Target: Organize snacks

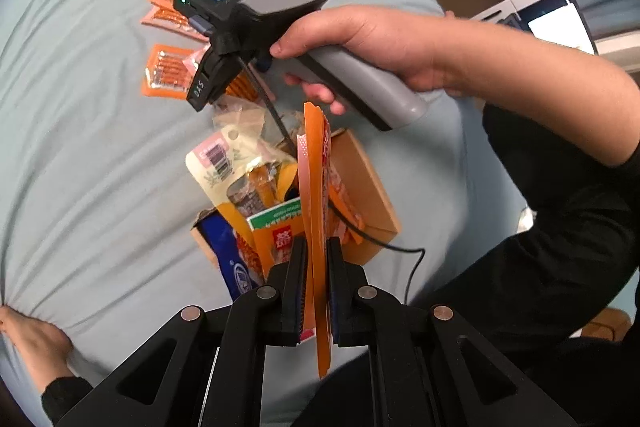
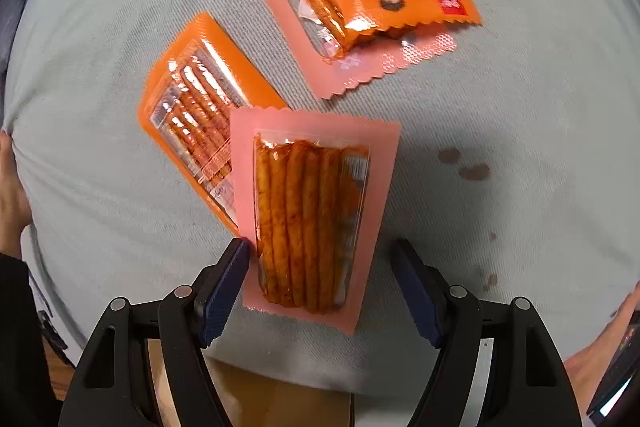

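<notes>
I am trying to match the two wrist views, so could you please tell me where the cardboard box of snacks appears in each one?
Left wrist view: the cardboard box sits at centre, on the bed sheet, just beyond the left gripper.
Right wrist view: only a brown edge of the cardboard box shows, bottom centre, behind the right gripper.
Shared landmark: the orange packet with a clear window on the sheet.

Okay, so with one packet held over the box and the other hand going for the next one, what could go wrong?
1. The box already looks crammed, so the orange packet in the left gripper may snag or perch on top.
2. The pink packet overlaps an orange one; the right gripper, jaws open, might drag both.
</notes>
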Motion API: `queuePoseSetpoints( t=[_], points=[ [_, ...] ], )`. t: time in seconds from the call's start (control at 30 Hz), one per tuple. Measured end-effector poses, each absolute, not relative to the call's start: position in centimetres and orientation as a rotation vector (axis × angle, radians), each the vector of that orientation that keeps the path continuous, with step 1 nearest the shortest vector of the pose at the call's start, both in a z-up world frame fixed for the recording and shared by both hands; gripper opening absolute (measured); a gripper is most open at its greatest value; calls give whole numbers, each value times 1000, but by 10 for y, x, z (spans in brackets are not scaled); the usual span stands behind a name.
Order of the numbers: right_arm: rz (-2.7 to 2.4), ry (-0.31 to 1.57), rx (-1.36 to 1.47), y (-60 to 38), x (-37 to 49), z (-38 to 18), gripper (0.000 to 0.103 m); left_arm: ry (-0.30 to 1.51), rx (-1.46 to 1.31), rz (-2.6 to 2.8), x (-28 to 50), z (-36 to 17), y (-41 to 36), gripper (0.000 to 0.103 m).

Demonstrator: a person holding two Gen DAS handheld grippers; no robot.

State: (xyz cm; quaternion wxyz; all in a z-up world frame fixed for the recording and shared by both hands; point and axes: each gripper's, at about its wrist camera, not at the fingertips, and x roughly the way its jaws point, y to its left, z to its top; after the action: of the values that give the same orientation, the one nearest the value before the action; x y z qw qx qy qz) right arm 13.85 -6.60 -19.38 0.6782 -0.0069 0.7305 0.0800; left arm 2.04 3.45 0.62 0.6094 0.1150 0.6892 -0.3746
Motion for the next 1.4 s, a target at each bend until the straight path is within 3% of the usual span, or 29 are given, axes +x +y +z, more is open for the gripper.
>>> queuePoseSetpoints(
  t=[0.03, 0.1, 0.13, 0.23, 0.27, 0.6, 0.67, 0.7, 0.73, 0.9, 1.03, 1.33, 1.37, 1.4],
  points=[
    [187, 1629, -29, -64, 138, -193, 71, 1598, 265, -864, 20, 4, 34, 8],
    [210, 1593, -77, -61, 133, -187, 37, 1603, 268, -859, 20, 2, 32, 8],
    [207, 1579, -102, -61, 131, -183, 31, 1604, 266, -855, 20, 2, 32, 8],
    [211, 1547, -86, -68, 123, -170, 28, 1608, 238, -849, 23, 2, 34, 8],
    [211, 1537, -71, -73, 119, -165, 5, 1609, 229, -853, 22, 3, 35, 8],
    [209, 1392, 87, -137, 71, -63, 4, 1572, 186, -869, 5, -3, 15, 12],
    [197, 1374, 104, -146, 56, -45, 4, 1565, 196, -811, 6, -11, 11, 26],
    [194, 1375, 110, -149, 48, -39, 4, 1567, 202, -785, 7, -14, 11, 49],
    [191, 1383, 109, -150, 35, -32, 4, 1557, 196, -755, 10, -15, 11, 64],
    [261, 1436, 109, -143, -8, -5, 4, 1394, 207, -669, 20, 4, 23, 77],
    [336, 1501, 61, -119, -24, -9, 4, 1221, 277, -582, 20, 24, 35, 77],
    [318, 1608, 107, -95, -17, -54, 6, 1072, 441, -514, 8, 42, 36, 78],
    [324, 1619, 122, -96, -16, -56, 15, 1053, 460, -506, 7, 44, 36, 78],
    [331, 1632, 136, -96, -15, -58, 32, 1036, 475, -501, 5, 46, 37, 78]
  ],
)
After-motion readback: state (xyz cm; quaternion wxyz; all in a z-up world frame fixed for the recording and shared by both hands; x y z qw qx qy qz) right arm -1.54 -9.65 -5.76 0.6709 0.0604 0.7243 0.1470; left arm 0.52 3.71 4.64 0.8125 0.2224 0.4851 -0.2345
